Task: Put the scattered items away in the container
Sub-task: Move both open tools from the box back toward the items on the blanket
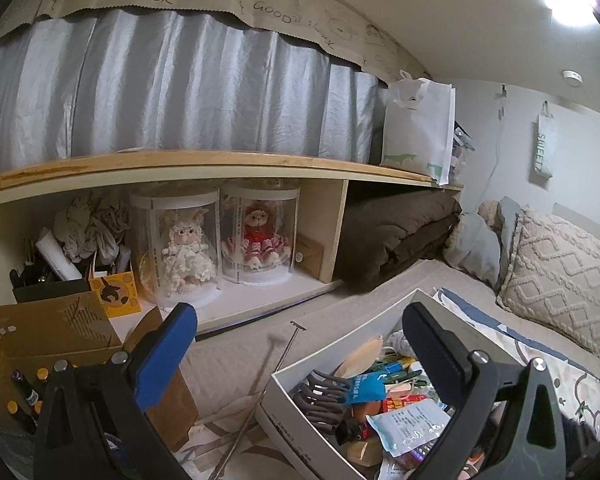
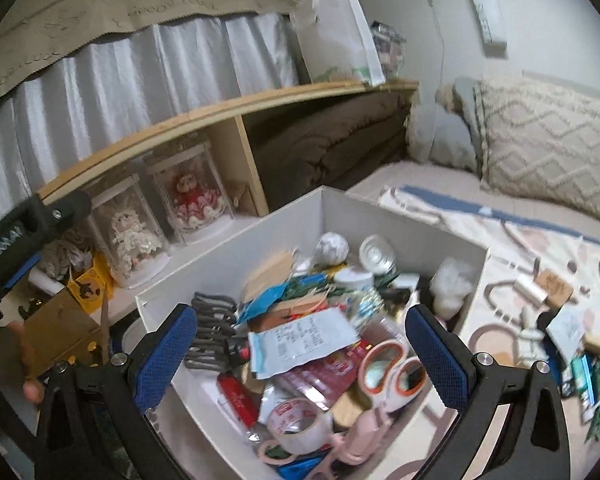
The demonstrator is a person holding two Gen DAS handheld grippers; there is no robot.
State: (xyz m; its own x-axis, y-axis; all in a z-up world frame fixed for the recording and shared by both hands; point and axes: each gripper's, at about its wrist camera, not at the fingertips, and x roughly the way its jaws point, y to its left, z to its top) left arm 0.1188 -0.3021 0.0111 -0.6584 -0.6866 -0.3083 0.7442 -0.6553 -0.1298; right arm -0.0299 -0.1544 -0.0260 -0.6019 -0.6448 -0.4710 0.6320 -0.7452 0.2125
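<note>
Right gripper above cluttered box on bed

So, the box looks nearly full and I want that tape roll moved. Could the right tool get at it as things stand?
Probably yes. The right tool is open and empty, right above the box, and the tape roll lies on top of the pile with nothing over it. The pink scissors beside it crowd one side.

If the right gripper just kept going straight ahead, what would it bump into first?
Most likely the clutter in the white box. The right gripper is open and empty, pointing down at the pile, with the printed white packet about in line between its fingers. Depth is hard to judge through the fisheye.
</note>
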